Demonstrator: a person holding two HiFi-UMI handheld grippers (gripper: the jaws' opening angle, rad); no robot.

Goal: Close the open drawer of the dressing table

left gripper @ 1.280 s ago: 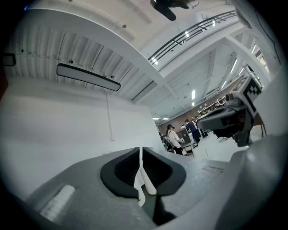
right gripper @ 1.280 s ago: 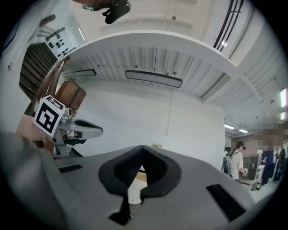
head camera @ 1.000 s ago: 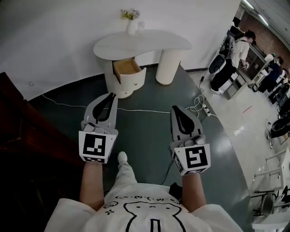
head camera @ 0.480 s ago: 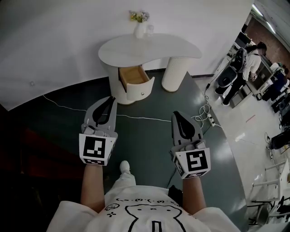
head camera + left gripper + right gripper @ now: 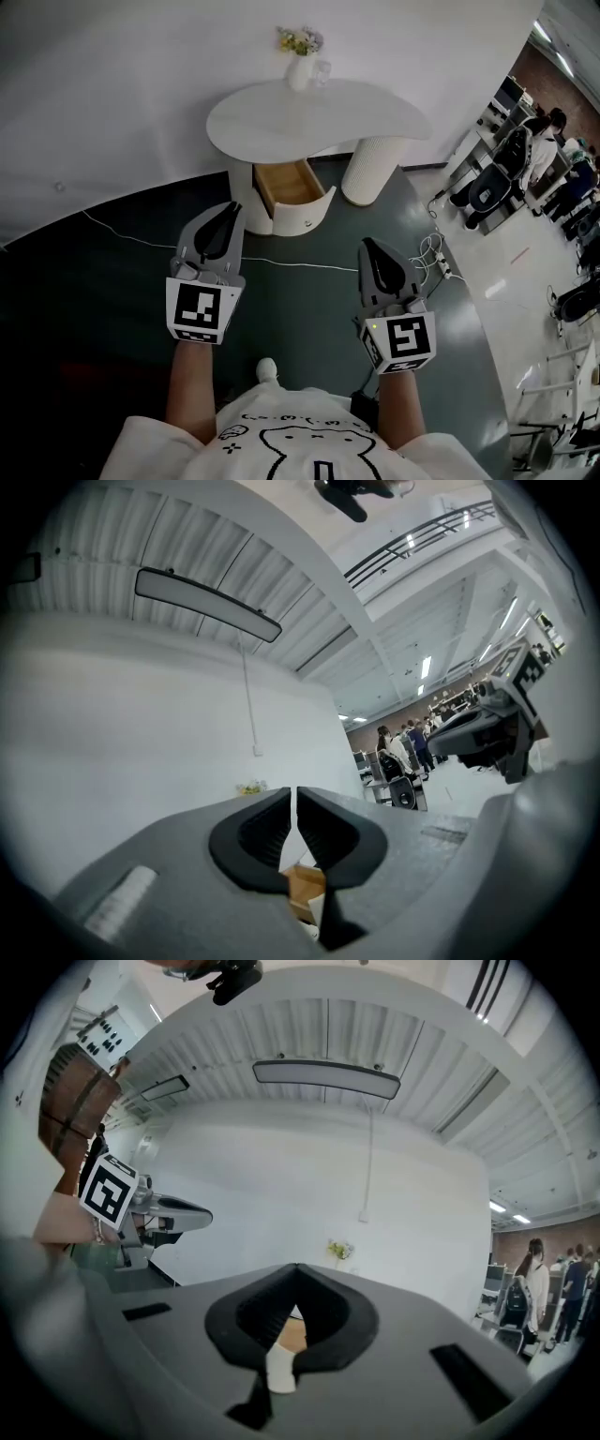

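The white dressing table (image 5: 319,117) stands against the wall ahead. Its drawer (image 5: 292,184) is pulled out, showing a wooden inside and a rounded white front (image 5: 315,214). Both grippers hover over the dark floor, short of the table and touching nothing. My left gripper (image 5: 229,206) points at the drawer's left side, jaws together and empty. My right gripper (image 5: 367,245) is lower and to the right, also shut and empty. In the left gripper view the drawer (image 5: 305,888) shows past the shut left gripper (image 5: 292,799). The right gripper (image 5: 296,1269) frames the drawer (image 5: 292,1333).
A vase of flowers (image 5: 302,64) stands on the tabletop's back edge. A white cable (image 5: 141,236) crosses the floor between me and the table. A power strip with cables (image 5: 433,255) lies to the right. People and office chairs (image 5: 539,155) are far right. My shoe (image 5: 268,367) is below.
The table and drawer have shifted right and lower in the head view and look nearer. Both grippers keep their pose and stay shut.
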